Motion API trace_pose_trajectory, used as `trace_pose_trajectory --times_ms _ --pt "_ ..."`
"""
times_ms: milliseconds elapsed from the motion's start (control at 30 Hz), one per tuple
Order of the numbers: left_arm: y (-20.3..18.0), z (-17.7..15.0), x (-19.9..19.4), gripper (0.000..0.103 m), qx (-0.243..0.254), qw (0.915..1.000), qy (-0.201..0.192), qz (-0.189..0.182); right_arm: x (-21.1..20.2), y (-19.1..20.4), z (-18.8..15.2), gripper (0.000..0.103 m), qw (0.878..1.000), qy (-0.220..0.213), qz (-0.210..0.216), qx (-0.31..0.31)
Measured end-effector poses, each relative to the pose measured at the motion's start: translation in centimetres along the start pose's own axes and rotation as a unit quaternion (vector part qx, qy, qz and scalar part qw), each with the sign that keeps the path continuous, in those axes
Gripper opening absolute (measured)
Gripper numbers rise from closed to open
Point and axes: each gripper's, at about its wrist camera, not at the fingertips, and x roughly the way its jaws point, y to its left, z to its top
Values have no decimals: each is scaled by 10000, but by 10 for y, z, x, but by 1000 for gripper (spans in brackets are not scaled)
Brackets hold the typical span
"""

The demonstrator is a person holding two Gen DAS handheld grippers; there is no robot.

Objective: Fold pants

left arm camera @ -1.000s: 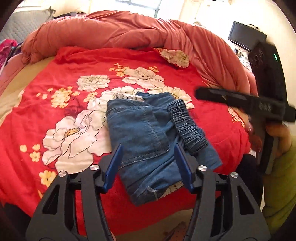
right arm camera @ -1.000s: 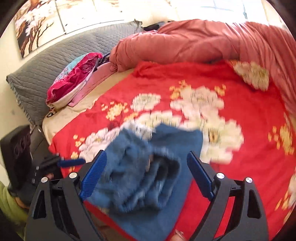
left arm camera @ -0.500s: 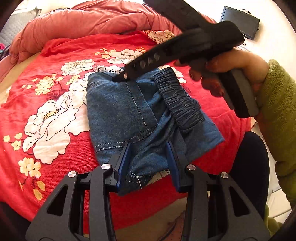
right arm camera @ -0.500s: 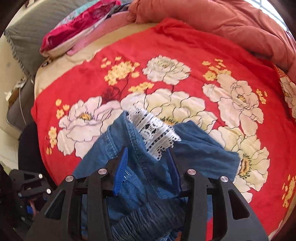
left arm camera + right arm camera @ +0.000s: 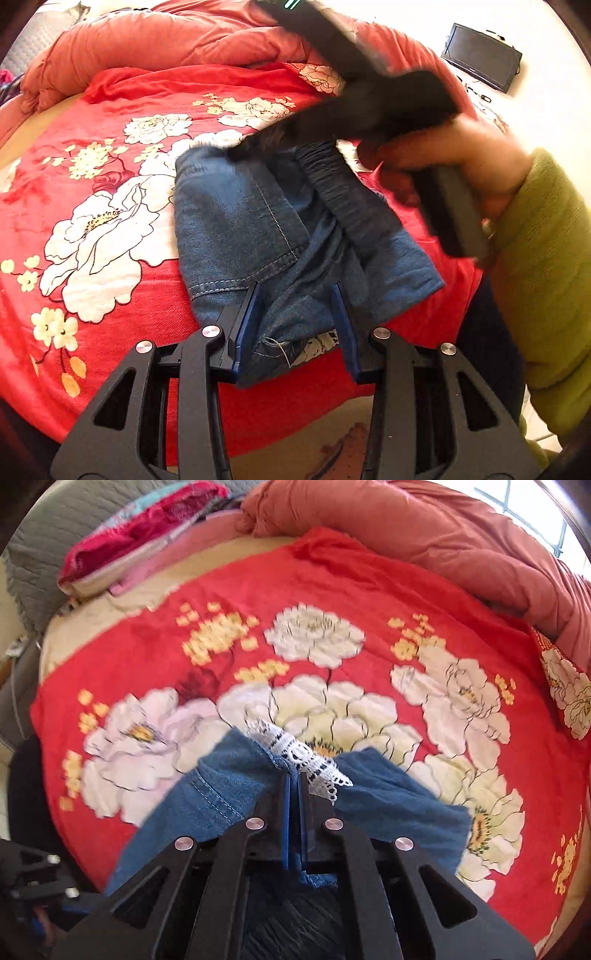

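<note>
We have the pants (image 5: 258,236) lying part-folded on the red flowered blanket (image 5: 110,206), near the bed's front edge, the gathered waistband (image 5: 340,192) uppermost toward the right.

Right gripper (image 5: 293,775): jaws pinched nearly together on the far edge of the denim, right where the white lace trim (image 5: 299,753) shows. It looks to be holding that edge. From the left wrist view the tool is blurred above the pants, with the hand (image 5: 461,158) behind it.

Left gripper (image 5: 295,310): jaws half open, one on each side of the near hem, where a second bit of lace peeks out. We cannot see it bearing down on the cloth; we take it as not yet gripping.

Step in hand, as we judge it: taking hold of both ends for a further fold. The next move calls for the left jaws to close on the near hem, then both ends to travel together so the layers stay stacked. The bulky waistband may slip out.
</note>
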Motion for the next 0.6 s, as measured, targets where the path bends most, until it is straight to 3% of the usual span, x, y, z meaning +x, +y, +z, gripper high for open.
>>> trace_pose_trajectory --times_ms 267,400,467,600 --pt "3 0 2 31 -31 10000 11 -17 1 -6 -5 11 9995 -155 -91 257" --pt "3 -1 2 31 -29 10000 26 -26 -12 -9 -7 35 9980 -388 -225 435" --pt "2 -1 2 31 -29 10000 25 -27 -21 -12 -9 35 9971 -526 -163 519" --pt "2 -1 2 31 -40 10000 22 -31 -40 -19 -16 49 9947 -751 -99 699"
